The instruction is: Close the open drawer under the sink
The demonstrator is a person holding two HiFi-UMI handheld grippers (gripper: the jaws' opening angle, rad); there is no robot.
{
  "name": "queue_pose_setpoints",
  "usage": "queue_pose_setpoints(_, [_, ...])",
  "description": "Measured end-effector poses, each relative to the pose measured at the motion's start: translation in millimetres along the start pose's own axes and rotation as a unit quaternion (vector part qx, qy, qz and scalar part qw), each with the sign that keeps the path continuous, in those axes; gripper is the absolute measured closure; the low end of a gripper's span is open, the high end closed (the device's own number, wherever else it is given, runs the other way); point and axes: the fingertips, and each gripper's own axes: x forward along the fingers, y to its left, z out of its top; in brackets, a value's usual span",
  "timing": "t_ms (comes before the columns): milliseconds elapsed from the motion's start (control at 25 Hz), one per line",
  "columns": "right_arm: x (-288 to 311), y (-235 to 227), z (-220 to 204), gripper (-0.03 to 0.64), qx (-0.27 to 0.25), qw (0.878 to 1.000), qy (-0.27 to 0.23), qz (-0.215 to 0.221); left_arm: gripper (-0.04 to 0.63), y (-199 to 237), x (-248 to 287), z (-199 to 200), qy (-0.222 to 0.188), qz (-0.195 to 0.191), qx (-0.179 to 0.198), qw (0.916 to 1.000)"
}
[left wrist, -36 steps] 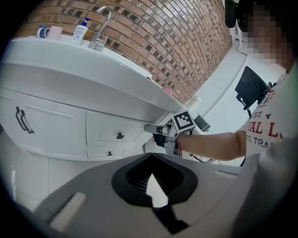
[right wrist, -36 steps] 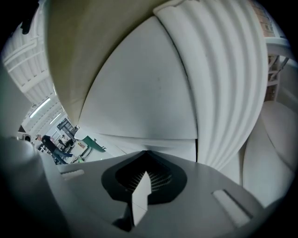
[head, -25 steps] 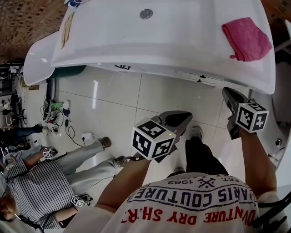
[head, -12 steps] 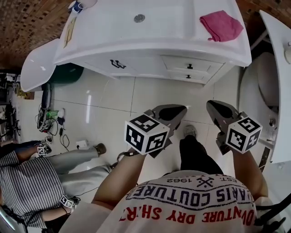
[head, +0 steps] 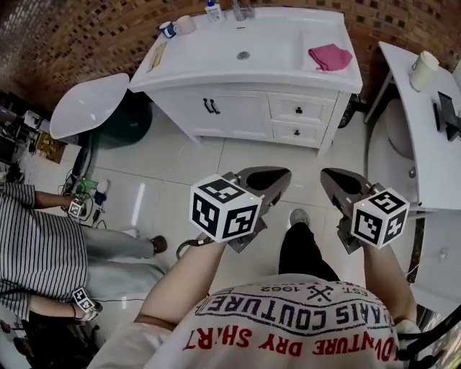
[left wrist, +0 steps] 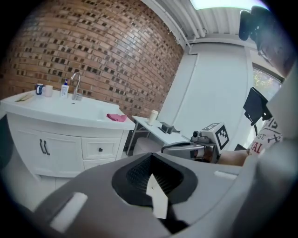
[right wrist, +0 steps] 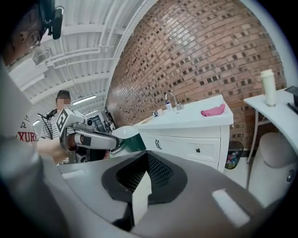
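Head view: sink cabinet (head: 216, 108) farther off, drawers (head: 299, 109) shut | left gripper (head: 277, 179), right gripper (head: 331, 181) closed, empty

Cloth (head: 330, 56) right of basin (head: 252, 47) on countertop (head: 180, 65); drawers (head: 299, 109) beneath; bottles (head: 212, 10), perhaps, back left.

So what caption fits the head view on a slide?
Left gripper and right gripper, shut and empty, held facing the white sink cabinet, whose drawers sit closed.

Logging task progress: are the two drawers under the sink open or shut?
Shut. The upper drawer and lower drawer both sit flush with the cabinet face, no gap showing.
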Motion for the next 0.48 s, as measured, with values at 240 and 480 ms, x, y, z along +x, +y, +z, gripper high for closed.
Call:
queue_pose_setpoints(240, [-76.6,110.5,-11.9,0.611,-0.028,0.999,-0.02,0.005,0.598,-96.5,-87.5,-24.6,-0.029,-0.02,0.023,0.9991])
queue_pose_setpoints(480, [-122.6,166.3,-13.9,0.611,-0.055,0.998,-0.022,-0.024,0.598,-143.9,-132.0,-29.0,-0.068,-0.042,0.022,0.9966])
